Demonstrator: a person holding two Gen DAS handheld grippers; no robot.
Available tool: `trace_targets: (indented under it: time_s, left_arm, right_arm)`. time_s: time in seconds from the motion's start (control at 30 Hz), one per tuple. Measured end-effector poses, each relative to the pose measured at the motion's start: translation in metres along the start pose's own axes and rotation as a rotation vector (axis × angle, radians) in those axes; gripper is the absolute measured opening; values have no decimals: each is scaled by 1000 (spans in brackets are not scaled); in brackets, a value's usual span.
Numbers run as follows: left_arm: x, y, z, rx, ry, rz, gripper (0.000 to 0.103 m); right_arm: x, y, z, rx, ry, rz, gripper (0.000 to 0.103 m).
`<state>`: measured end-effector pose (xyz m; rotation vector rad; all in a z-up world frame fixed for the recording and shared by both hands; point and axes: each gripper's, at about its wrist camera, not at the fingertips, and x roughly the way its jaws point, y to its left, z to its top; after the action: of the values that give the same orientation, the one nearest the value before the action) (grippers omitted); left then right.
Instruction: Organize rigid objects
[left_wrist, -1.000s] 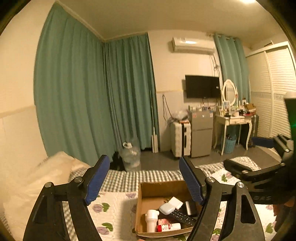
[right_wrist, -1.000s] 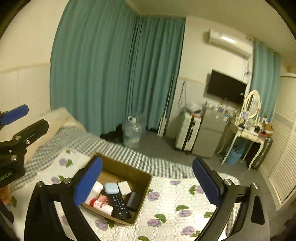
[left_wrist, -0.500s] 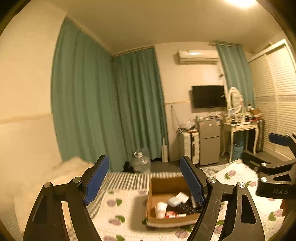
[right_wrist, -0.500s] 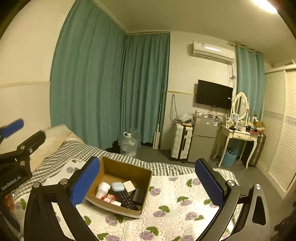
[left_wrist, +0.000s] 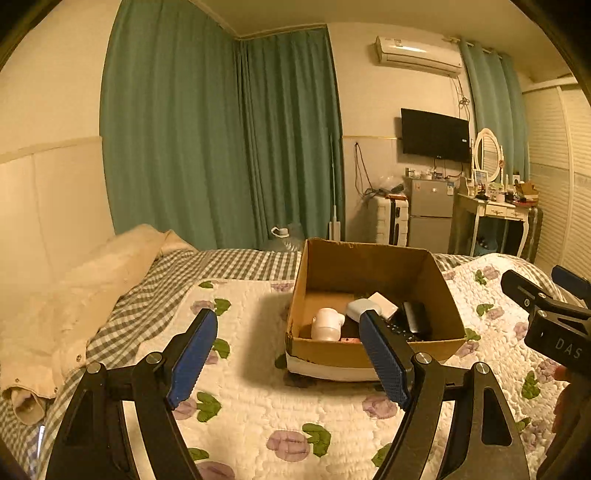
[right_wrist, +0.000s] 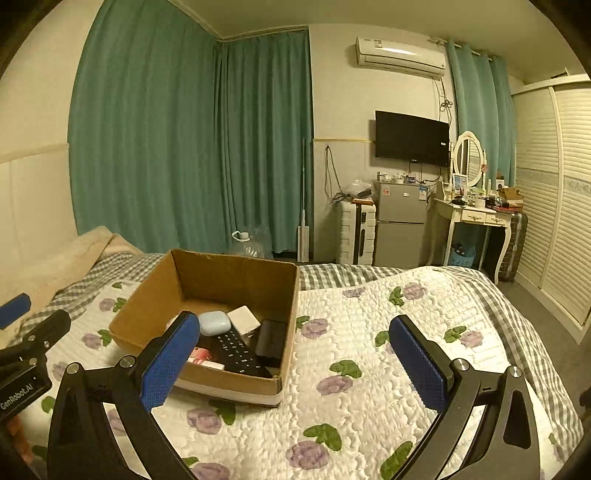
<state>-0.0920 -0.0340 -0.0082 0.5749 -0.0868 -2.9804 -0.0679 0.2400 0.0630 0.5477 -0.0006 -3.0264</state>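
My left hand-held gripper (left_wrist: 288, 363) is released, its blue ridged pads spread wide with only the bed between them. My right hand-held gripper (right_wrist: 295, 363) is likewise released and grasping nothing.

Just ahead of my left gripper, a little to its right, sits the open brown cardboard box (left_wrist: 373, 349) on the white quilted bedspread with purple flowers and green leaves (left_wrist: 251, 402). From my right gripper the same box (right_wrist: 229, 384) lies ahead and to the left, partly behind its left finger.

Inside the box, nearest my right gripper, lies a long black remote control with rows of small buttons (right_wrist: 238, 352). Beside it, toward the right wall of the box, is a flat black rectangular device (right_wrist: 270, 338). Beyond them rest a rounded pale blue case (right_wrist: 215, 322) and a white square block (right_wrist: 243, 319), touching each other. A white cylindrical plastic jar (left_wrist: 325, 324) lies at the box's left side, seen past my left gripper. A small pink-and-white item (right_wrist: 202, 356) lies beside the remote; its printing is too small to read.

On my left gripper's body, seen from the right, white lettering reads "GenRobot.AI" (right_wrist: 16, 395). On my right gripper's body, seen from the left, the letters "DAS" (left_wrist: 567, 347) show.
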Motion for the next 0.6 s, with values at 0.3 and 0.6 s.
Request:
trace_targets:
  time_s: [0.3, 0.6]
  left_arm:
    - [-2, -1, 0, -7, -5, -9, 82]
    - [-2, -2, -1, -17, 4, -21, 82]
  right_arm:
    - [0, 4, -3, -10, 10, 16, 103]
    - [-2, 9, -5, -18, 19, 30, 103]
